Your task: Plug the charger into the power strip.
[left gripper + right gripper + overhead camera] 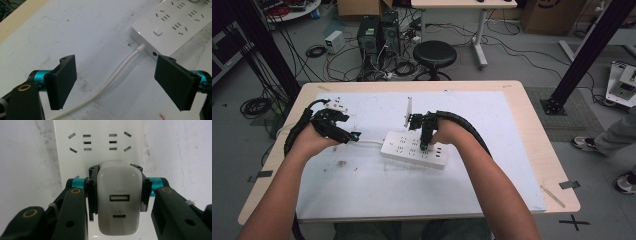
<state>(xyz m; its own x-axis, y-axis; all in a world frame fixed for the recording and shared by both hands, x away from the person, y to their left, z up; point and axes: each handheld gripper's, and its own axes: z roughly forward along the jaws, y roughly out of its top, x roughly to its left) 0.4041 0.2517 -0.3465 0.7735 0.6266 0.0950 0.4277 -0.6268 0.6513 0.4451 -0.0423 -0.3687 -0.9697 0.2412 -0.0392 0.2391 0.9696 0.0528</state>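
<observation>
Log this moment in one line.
right gripper shut on charger over power strip | left gripper open astride cord

A light wooden desk (532, 130) is standing on a grey floor (512, 65), with a white sheet (492, 165) covering most of its top. Behind it a black round stool (434, 52) is sitting beside the leg of a white table (479, 37). Black cables (319, 50) are trailing across the floor around two dark computer towers (379, 35) and a small white box (334, 41). Black metal posts (584, 55) are leaning up at both sides. Cardboard boxes (544, 15) are resting at the back. A black tape cross (574, 221) is marking the floor.
</observation>
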